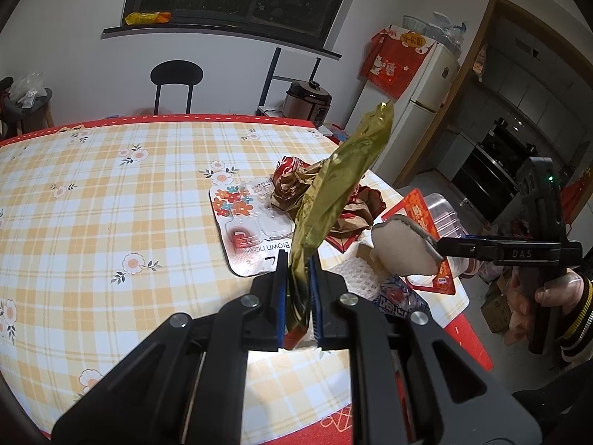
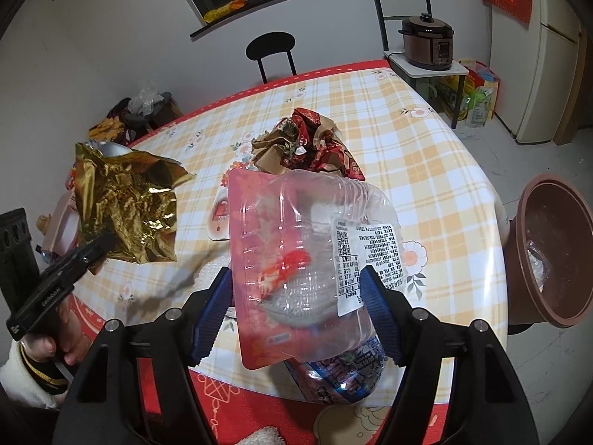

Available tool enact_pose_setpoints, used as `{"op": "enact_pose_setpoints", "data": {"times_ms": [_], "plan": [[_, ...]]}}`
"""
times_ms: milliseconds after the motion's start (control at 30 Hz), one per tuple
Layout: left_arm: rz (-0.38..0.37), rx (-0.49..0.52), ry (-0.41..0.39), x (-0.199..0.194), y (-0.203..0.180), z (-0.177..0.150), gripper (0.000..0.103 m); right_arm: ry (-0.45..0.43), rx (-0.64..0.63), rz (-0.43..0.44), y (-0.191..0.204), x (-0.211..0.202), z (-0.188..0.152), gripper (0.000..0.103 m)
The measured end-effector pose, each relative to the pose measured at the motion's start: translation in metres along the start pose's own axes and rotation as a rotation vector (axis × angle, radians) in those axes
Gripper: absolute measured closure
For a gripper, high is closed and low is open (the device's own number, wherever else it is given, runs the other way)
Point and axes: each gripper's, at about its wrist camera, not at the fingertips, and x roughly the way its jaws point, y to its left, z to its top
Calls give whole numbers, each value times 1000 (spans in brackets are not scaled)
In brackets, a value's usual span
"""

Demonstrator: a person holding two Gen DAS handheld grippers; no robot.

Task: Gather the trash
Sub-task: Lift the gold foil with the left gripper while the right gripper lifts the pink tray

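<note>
The left gripper [image 1: 296, 289] is nearly closed, its 2 blue ribbed pads clamped on a crinkled gold foil wrapper [image 1: 344, 170] raised above the checked tablecloth [image 1: 111, 204]. The right gripper [image 2: 296, 311] is held wide, gripping a clear ribbed plastic clamshell box [image 2: 307, 244]. Crumpled red-brown wrappers [image 2: 307, 144] lie on the table; a brown round bin [image 2: 556, 252] stands beside its edge.
</note>
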Motion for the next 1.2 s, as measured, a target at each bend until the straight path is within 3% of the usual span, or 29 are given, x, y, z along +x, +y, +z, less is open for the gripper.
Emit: {"op": "enact_pose_setpoints", "data": {"times_ms": [600,1200], "plan": [[-7,8,-21,-3,-6,8,89,-87,-21,17,9,-27,13,46],[-12,36,-94,-29,-15,27,89,-214,-80,20,25,-65,26,47]]}}
